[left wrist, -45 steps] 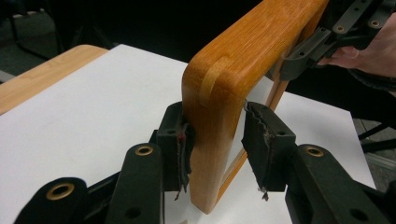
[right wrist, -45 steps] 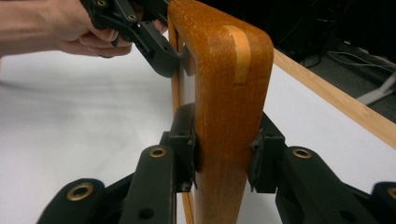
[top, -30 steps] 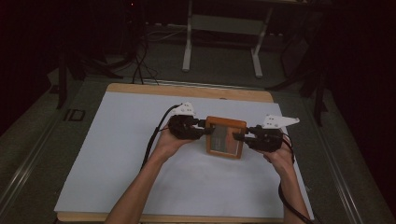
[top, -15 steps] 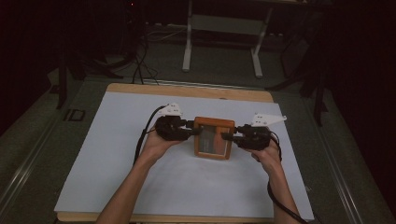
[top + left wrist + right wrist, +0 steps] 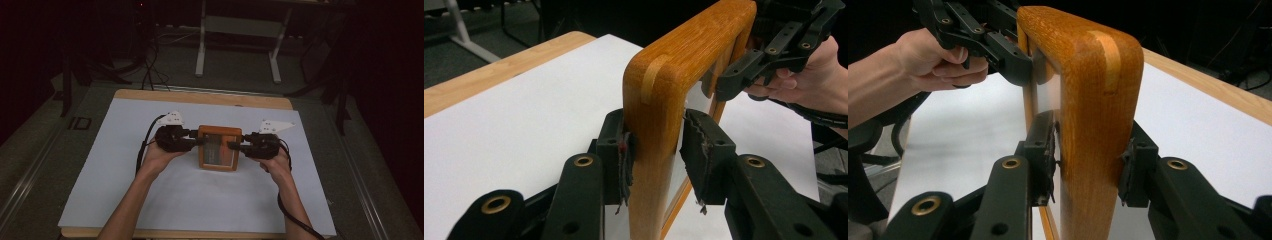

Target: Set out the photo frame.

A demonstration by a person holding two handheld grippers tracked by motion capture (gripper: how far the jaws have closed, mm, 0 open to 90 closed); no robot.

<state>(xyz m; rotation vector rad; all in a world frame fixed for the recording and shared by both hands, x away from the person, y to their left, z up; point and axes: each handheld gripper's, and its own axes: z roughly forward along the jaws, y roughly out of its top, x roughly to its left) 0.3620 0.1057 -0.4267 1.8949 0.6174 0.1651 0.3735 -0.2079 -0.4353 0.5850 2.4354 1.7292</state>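
Bench (image 5: 150, 95) edges of pale wood show as a strip along the far side and a thinner one along the near side, with a large white sheet (image 5: 125, 190) covering nearly everything between them; wide bare sheet lies to the left, to the right and on the near side of the work, and a narrower band lies behind it. Around the bench the floor is dark, with a grey metal stand (image 5: 237, 45) and loose cables beyond the far edge. Near the middle of the sheet is a rectangular orange-brown wooden frame with a glazed panel (image 5: 218, 148), gripped at both ends. The left hand-held gripper (image 5: 196, 141) closes its black jaws on the frame's left rail; in the left gripper view its worn pads (image 5: 624, 160) press both faces of the wood (image 5: 659, 115). The right hand-held gripper (image 5: 235, 146) is clamped the same way on the right rail, and in the right gripper view both pads (image 5: 1048, 150) meet the wood (image 5: 1088, 100). The frame has rounded corners, a glossy grained finish and a paler joint slip at the corner; its panel reflects light. Whether its lower edge touches the sheet I cannot tell.
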